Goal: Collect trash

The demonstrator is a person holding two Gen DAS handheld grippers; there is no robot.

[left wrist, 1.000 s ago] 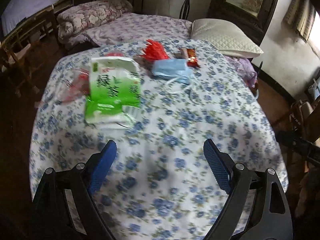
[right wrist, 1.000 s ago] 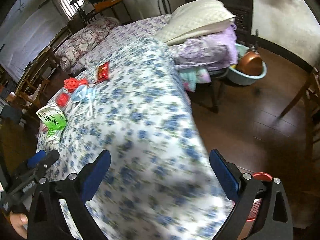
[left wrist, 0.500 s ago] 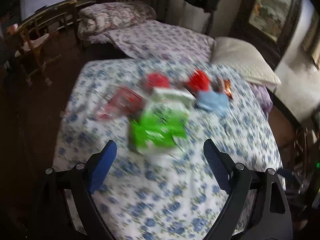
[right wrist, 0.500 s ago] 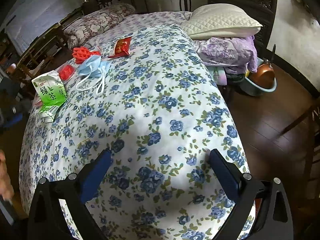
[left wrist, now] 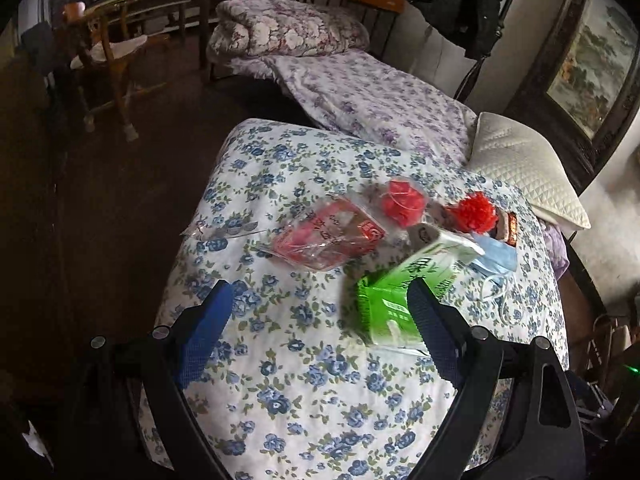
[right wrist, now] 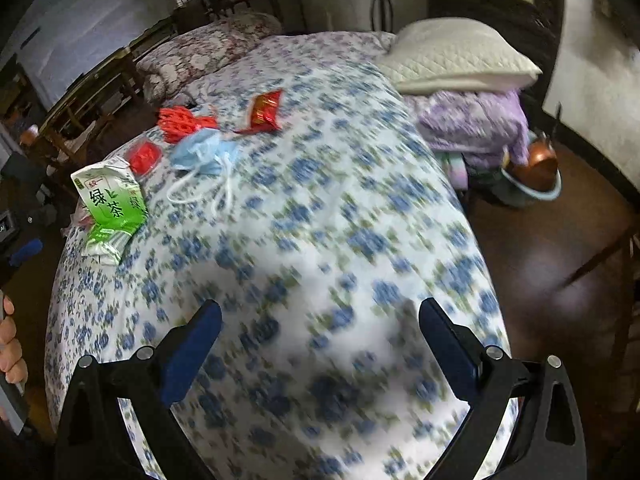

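Left gripper (left wrist: 320, 308) open above bed; green carton (left wrist: 404, 284) flat, top toward pillow (left wrist: 524, 180).

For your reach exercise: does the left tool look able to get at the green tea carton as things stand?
Probably yes. The left tool stands open and empty, the green tea carton lies uncovered on the floral bedspread just ahead, beside its right finger.

The left gripper (left wrist: 320, 320) hangs tilted downward over the near end of the bed (left wrist: 304, 380), its blue-padded jaws spread wide with nothing between them. The right gripper (right wrist: 320, 340) hangs over the same bed, jaws likewise wide and empty, though that view is blurred. A hand (right wrist: 10, 344) shows at the bed's left edge.
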